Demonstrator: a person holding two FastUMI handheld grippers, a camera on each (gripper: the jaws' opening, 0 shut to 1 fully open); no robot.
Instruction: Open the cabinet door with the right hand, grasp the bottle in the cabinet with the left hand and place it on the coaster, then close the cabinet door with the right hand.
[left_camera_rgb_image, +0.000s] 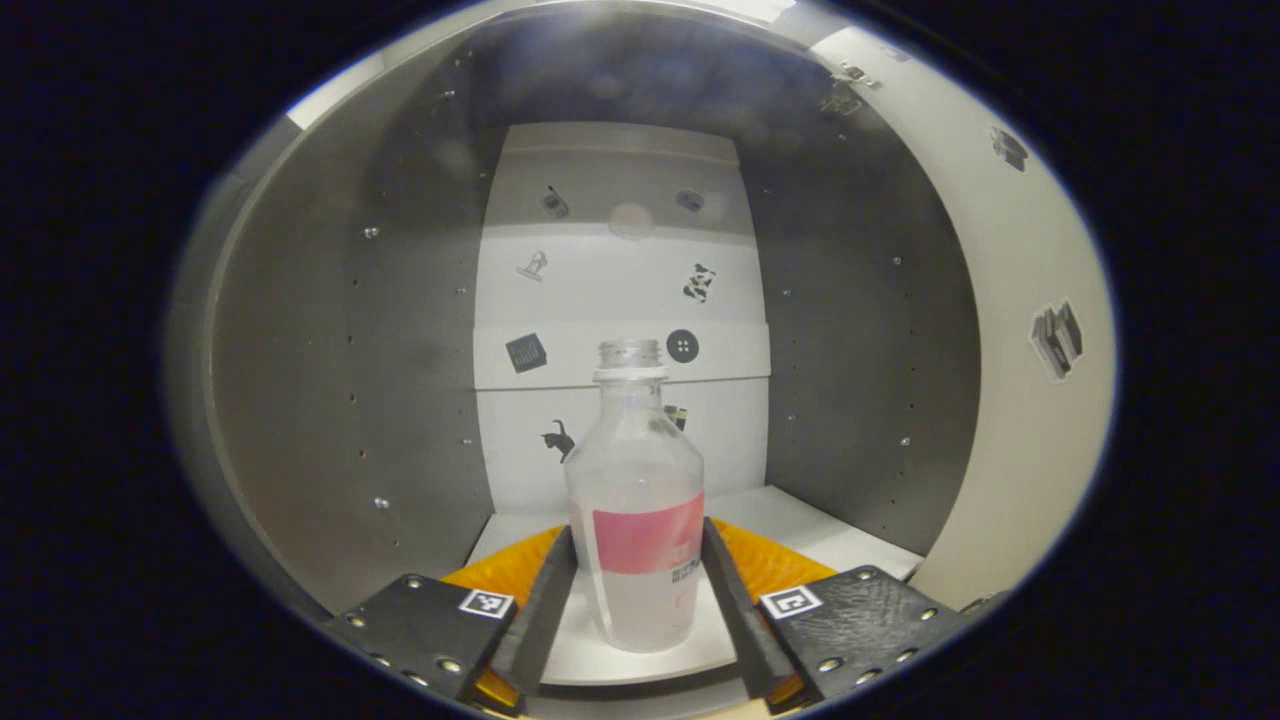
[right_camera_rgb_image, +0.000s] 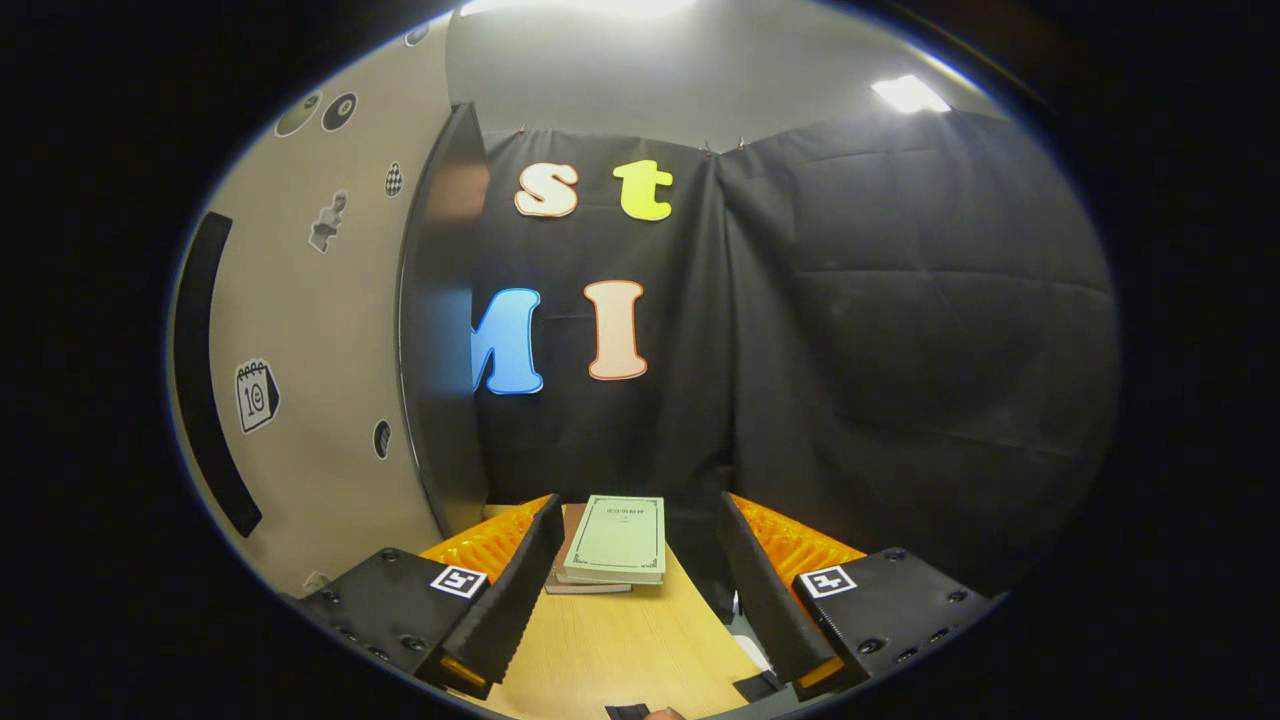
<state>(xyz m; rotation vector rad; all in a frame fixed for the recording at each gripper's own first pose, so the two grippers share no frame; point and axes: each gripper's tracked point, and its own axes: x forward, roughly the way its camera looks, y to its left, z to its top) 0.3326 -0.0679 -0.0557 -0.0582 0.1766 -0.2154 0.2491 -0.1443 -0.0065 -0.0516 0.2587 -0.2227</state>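
A clear plastic bottle (left_camera_rgb_image: 640, 480) with a pink label and no cap stands upright on the white floor of the open cabinet (left_camera_rgb_image: 800, 525). My left gripper (left_camera_rgb_image: 638, 540) reaches into the cabinet, and its two fingers press against the bottle's sides at label height. In the right gripper view, the cabinet door (right_camera_rgb_image: 320, 400) stands swung open on the left, with a long dark handle (right_camera_rgb_image: 205, 380). My right gripper (right_camera_rgb_image: 640, 530) hangs open over a wooden table (right_camera_rgb_image: 620, 650), a little to the right of the door's edge, holding nothing.
Grey side walls (left_camera_rgb_image: 380, 400) and a white back panel (left_camera_rgb_image: 620, 290) with small stickers enclose the bottle closely. The open door (left_camera_rgb_image: 1030, 400) stands to its right. Two stacked books (right_camera_rgb_image: 612, 540) lie on the table ahead of my right gripper.
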